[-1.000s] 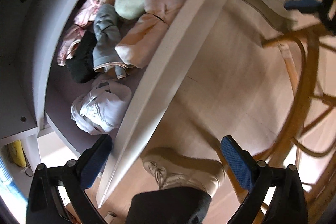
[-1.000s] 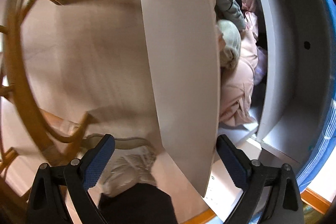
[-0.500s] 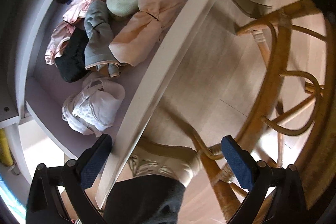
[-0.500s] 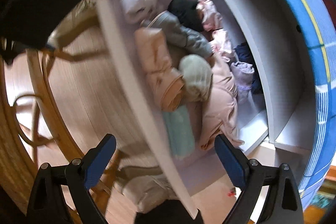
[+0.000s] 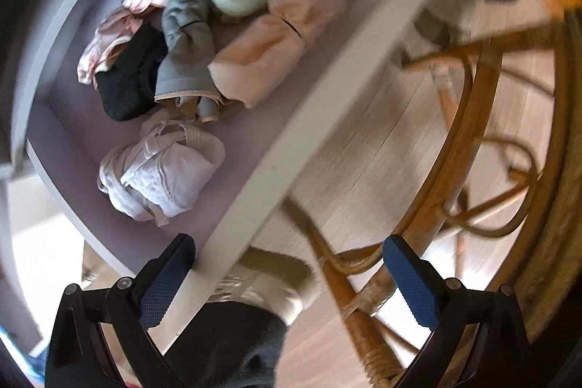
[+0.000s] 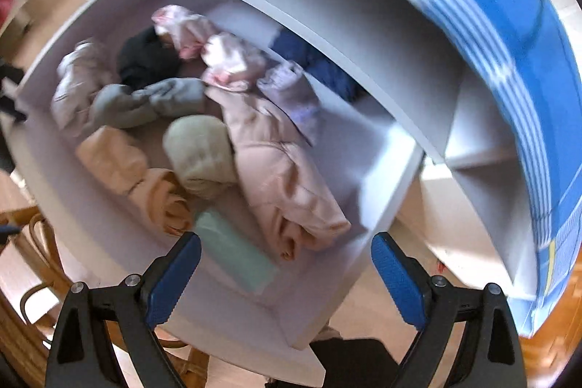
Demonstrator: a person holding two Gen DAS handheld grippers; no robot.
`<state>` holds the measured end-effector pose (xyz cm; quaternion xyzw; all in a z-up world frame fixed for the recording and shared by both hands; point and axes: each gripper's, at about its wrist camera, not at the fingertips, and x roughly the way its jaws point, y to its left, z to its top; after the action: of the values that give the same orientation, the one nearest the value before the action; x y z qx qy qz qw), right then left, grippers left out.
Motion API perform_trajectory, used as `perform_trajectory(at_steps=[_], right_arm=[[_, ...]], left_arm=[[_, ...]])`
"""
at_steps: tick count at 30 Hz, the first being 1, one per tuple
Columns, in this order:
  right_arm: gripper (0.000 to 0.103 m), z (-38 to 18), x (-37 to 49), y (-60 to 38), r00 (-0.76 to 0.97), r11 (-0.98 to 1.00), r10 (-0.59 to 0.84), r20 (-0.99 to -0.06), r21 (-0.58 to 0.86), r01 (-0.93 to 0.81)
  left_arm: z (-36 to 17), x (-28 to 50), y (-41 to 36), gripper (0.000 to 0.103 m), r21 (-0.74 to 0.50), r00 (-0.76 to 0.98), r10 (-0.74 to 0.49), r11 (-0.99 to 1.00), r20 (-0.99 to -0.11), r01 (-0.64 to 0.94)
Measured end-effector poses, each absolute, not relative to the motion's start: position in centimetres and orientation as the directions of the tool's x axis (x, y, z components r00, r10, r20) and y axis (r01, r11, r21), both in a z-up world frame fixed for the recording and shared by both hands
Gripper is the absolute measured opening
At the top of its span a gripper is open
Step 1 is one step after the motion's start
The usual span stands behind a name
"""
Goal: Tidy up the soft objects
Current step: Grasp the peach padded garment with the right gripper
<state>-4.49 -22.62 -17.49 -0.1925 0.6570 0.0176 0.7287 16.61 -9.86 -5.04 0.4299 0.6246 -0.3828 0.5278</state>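
both grippers, left (image 5: 289, 273) and right (image 6: 285, 273), are held spread wide with nothing pinched. a drawer (image 6: 109, 235) of rolled clothes (image 6: 200, 155) is seen at 12 o'clock, a mint roll (image 6: 234, 251) nearest.
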Motion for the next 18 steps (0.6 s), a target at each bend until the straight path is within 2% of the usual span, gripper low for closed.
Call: perform_trajectory(at_steps=[6, 8, 12, 13, 16, 18], right_arm=[[0.095, -18.6, -3.3, -24.1, 0.127, 0.926, -0.282, -0.951, -0.304, -0.224], [0.089, -19.2, -2.8, -24.5, 0.121, 0.924, -0.289, -0.950, -0.310, -0.222], [0.081, -20.1, -2.0, -24.7, 0.125, 0.914, -0.300, -0.946, -0.322, -0.245], [0.080, -20.2, -1.7, -24.7, 0.128, 0.915, -0.296, -0.947, -0.320, -0.248], [0.077, -20.4, -0.6, -24.6, 0.125, 0.930, -0.259, -0.958, -0.282, -0.235], [0.076, -20.8, 0.2, -24.6, 0.122, 0.940, -0.234, -0.965, -0.256, -0.225]], left_arm=[[-1.3, 23.4, -9.8, 0.103, -0.018, -0.036, 0.022, 0.549, -0.999, 0.835], [-0.9, 25.2, -9.6, 0.103, -0.065, -0.096, 0.020, 0.601, -0.995, 0.797], [-0.3, 27.0, -10.1, 0.103, -0.062, -0.119, 0.047, 0.634, -0.992, 0.771], [0.1, 27.2, -10.1, 0.103, -0.090, -0.142, 0.030, 0.641, -0.989, 0.762], [2.2, 27.9, -9.6, 0.103, -0.299, -0.323, -0.088, 0.656, -0.942, 0.693], [4.7, 28.5, -10.1, 0.103, -0.319, -0.301, -0.136, 0.619, -0.944, 0.718]])
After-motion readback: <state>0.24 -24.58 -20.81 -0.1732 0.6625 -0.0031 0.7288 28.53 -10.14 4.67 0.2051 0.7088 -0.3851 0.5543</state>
